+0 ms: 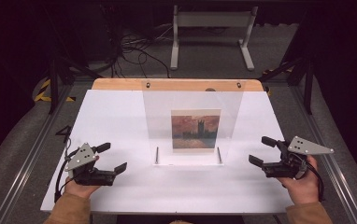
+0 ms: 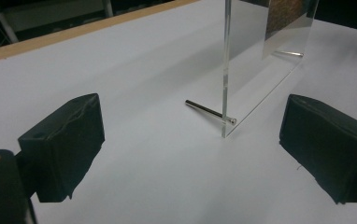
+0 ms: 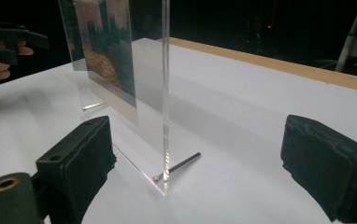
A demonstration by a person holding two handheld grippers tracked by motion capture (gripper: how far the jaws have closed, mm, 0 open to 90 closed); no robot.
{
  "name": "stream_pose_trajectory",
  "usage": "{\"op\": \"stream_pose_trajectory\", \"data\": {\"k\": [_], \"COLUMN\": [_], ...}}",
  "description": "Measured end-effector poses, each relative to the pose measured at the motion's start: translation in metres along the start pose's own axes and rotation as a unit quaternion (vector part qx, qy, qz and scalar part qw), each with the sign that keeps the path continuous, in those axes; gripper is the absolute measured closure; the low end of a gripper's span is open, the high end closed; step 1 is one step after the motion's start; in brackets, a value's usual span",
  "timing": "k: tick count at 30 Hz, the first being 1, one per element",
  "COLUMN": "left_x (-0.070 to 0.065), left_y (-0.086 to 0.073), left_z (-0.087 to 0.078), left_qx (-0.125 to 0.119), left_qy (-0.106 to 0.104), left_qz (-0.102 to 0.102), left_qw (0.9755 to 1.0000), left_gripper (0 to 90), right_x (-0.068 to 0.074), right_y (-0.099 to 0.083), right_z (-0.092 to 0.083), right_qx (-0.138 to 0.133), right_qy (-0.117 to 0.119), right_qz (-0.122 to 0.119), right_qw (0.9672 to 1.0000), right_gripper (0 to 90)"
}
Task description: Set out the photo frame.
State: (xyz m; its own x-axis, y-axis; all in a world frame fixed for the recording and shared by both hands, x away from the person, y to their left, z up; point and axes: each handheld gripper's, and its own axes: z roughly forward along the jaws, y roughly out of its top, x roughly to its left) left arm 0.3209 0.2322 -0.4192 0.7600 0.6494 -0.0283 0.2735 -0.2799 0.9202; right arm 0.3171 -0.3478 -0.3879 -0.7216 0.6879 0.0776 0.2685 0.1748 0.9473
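Observation:
A clear acrylic picture stand point(image 1: 190, 100) stands upright at the middle of the white table point(image 1: 116, 116). It holds a print point(image 1: 195, 129) of a dark tower against an orange sky. Two thin metal pins point(image 1: 157, 155) serve as its feet. My left gripper point(image 1: 116, 156) is left of the stand and points at it, jaws open and empty. My right gripper point(image 1: 257, 150) mirrors it on the right, open and empty. In the left gripper view the stand's edge point(image 2: 224, 70) and a pin point(image 2: 209, 111) lie ahead between the jaws. The right gripper view shows the stand's other edge point(image 3: 166, 93) and pin point(image 3: 179, 165).
A wooden strip point(image 1: 120, 84) runs along the table's far edge. Beyond it, on the grey floor, are a white metal frame point(image 1: 211, 21) and loose cables point(image 1: 134, 51). Metal rails point(image 1: 32, 154) flank the table. In the right gripper view the other hand point(image 3: 1, 53) shows far left.

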Motion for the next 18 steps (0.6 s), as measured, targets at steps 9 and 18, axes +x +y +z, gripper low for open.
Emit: {"op": "stream_pose_trajectory", "data": {"k": [9, 18], "left_x": [0.012, 0.015], "left_y": [-0.022, -0.029], "left_z": [0.01, 0.019], "left_qx": [-0.008, -0.008], "left_qy": [-0.005, 0.002], "left_qz": [-0.039, -0.038], "left_qw": [0.9992, 0.9992], "left_gripper": [6.7, 5.9], "right_x": [-0.008, -0.011], "right_y": [-0.026, -0.046], "right_z": [0.009, 0.019], "right_qx": [0.024, 0.057], "right_qy": [-0.014, -0.023], "right_qz": [-0.012, -0.007], "right_qw": [0.9996, 0.9981], "right_gripper": [9.4, 9.4]}}
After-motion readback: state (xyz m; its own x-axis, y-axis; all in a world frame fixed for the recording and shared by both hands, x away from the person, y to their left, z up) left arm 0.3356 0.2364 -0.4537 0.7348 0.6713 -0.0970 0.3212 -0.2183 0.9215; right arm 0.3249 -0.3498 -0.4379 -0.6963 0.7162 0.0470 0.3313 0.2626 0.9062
